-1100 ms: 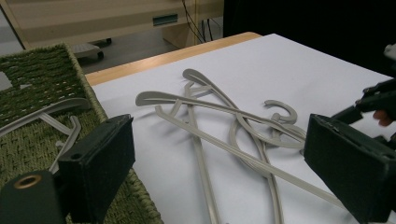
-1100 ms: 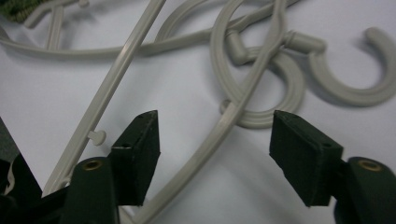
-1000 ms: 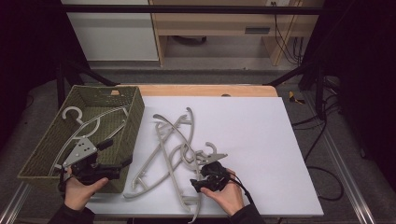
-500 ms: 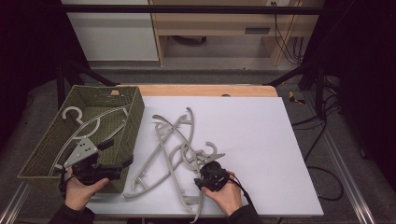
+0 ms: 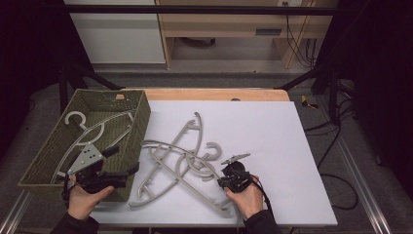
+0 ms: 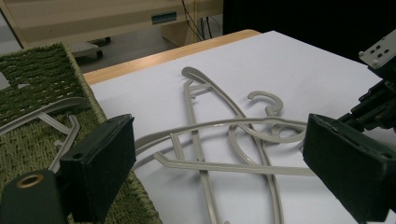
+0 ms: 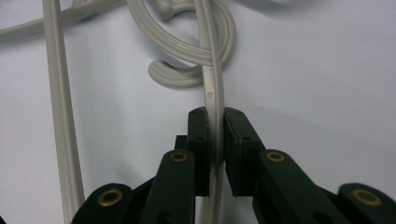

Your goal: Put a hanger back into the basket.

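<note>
My right gripper point(image 7: 215, 122) just closed, clamping hanger point(image 7: 214, 100) rod on desk point(image 5: 263, 131); left gripper point(image 6: 219, 154) wide open, empty.

Both hand-held grippers, left gripper point(image 5: 127, 174) and right gripper point(image 7: 215, 122), are black with brass-ringed pivots, grey three-cornered top plates, trailing black cables, and dark sleeves behind.
</note>
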A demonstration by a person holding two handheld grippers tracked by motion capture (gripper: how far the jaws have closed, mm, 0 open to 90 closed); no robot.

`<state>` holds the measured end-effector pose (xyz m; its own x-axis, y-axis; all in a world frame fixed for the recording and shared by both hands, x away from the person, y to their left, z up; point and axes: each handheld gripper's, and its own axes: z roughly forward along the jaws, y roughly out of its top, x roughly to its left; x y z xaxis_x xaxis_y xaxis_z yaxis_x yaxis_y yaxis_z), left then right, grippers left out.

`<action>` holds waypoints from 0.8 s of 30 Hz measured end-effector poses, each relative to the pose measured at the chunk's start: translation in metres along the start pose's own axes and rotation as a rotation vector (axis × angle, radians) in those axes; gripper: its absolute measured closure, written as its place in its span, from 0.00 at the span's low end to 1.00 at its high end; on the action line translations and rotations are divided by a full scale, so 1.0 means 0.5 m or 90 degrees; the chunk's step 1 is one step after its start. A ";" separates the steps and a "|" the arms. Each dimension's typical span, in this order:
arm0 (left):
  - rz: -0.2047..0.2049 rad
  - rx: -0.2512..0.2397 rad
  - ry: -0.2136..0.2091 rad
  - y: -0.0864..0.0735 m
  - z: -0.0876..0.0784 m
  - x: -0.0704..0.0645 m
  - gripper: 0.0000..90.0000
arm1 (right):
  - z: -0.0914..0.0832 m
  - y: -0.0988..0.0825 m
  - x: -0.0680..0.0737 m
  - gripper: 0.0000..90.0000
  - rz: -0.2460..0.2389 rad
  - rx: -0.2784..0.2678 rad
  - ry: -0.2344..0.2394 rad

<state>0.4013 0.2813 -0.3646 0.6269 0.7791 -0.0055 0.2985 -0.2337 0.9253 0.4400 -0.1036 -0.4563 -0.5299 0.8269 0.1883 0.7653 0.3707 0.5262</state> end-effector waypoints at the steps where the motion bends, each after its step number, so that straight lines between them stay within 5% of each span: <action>1: 0.001 0.002 0.000 0.000 0.000 0.000 0.10 | -0.001 0.000 -0.001 0.90 0.000 0.002 -0.006; 3: 0.003 0.002 -0.001 0.000 0.000 -0.002 0.10 | -0.004 -0.001 -0.011 0.90 -0.029 0.001 -0.006; 7: 0.006 0.003 -0.002 0.001 0.001 -0.003 0.10 | -0.002 0.000 -0.016 0.90 -0.010 0.009 -0.002; 16: 0.009 0.008 -0.005 0.000 0.003 -0.006 0.10 | 0.007 0.000 -0.013 0.82 -0.050 0.017 -0.005; 24: 0.011 0.011 -0.005 0.001 0.004 -0.007 0.10 | 0.010 0.001 -0.007 0.89 -0.046 0.015 -0.026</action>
<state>0.4006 0.2773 -0.3649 0.6380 0.7700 0.0074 0.2993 -0.2569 0.9189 0.4444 -0.1042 -0.4609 -0.5695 0.8137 0.1166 0.7343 0.4398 0.5170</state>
